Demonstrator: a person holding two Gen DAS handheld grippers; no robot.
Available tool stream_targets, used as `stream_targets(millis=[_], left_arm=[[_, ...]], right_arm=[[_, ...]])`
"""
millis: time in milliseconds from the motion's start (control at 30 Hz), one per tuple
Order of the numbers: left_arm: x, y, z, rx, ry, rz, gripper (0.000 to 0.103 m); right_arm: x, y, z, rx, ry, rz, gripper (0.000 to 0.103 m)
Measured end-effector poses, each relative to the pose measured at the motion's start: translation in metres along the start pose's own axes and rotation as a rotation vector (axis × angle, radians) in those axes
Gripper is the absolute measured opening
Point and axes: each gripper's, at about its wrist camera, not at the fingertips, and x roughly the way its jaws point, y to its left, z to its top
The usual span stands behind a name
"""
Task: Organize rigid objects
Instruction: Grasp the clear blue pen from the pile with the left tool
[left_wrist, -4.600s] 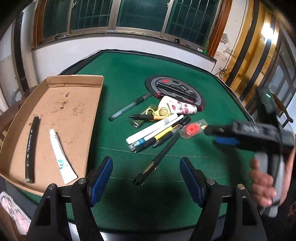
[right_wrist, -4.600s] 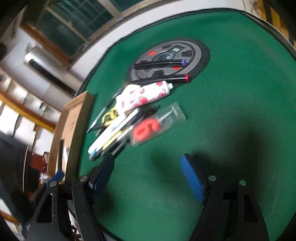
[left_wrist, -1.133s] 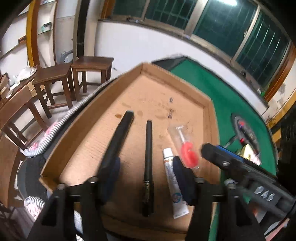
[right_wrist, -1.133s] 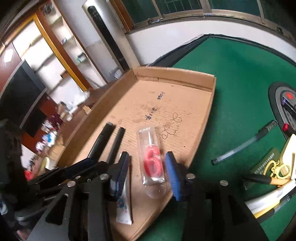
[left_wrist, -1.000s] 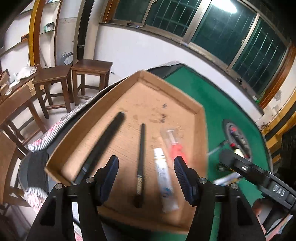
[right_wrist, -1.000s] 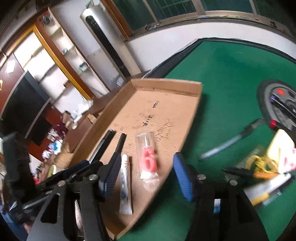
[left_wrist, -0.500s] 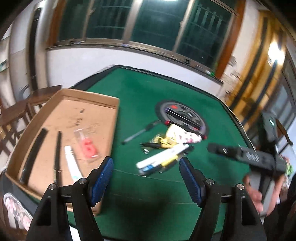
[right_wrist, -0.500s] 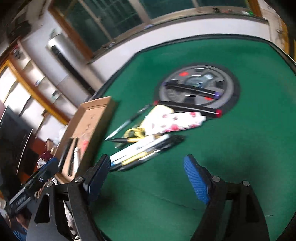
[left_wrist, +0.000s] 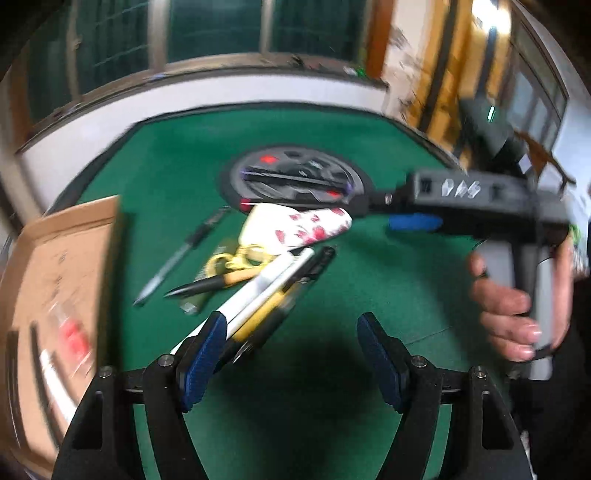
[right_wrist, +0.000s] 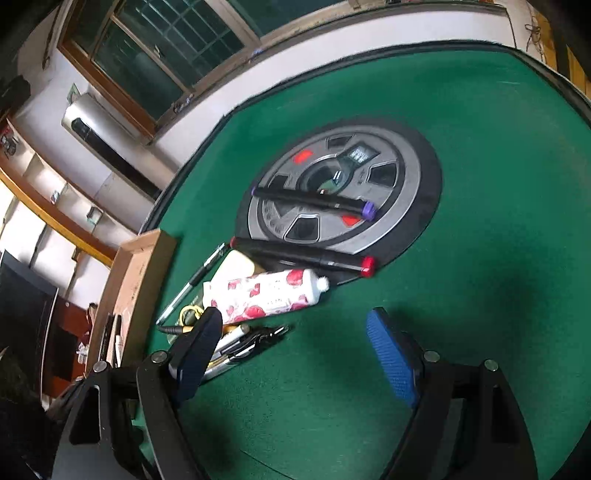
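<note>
Heap of pens and markers (left_wrist: 258, 291) beside white red-flowered tube (right_wrist: 269, 291), mid green felt table (right_wrist: 498, 147), right of shallow brown cardboard tray (left_wrist: 55, 240); left gripper (left_wrist: 291, 354) closing on nothing; right gripper (right_wrist: 295, 354) agape, empty.

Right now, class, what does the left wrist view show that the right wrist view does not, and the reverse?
Only the left wrist view shows the right gripper from outside, held in a hand, and the blurred floor of the box with something red in it. Its own left gripper has jaws closing on nothing.

Only the right wrist view shows a white unit on the wall and shelves.

Both show the green table, the round disc, the flowered tube, the pens and the window.
</note>
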Motion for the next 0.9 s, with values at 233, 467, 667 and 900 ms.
stream_targets(millis=[233, 467, 667, 900], left_arm=[[0.043, -0.008, 0.011, 0.053, 0.095, 0.007, 0.052], [0.043, -0.015, 0.008, 0.108, 0.095, 0.01, 0.047], [0.04, -0.008, 0.014, 0.058, 0.129, -0.079, 0.047], [0.045, -0.014, 0.015, 0.127, 0.171, -0.091, 0.027]], right_arm=[[-0.01, -0.006, 0.003, 0.043, -0.01, 0.05, 0.081], [-0.014, -0.003, 0.002, 0.053, -0.01, 0.07, 0.081], [-0.012, -0.005, 0.003, 0.061, -0.009, 0.072, 0.081], [-0.006, -0.007, 0.001, 0.061, 0.002, 0.059, 0.081]])
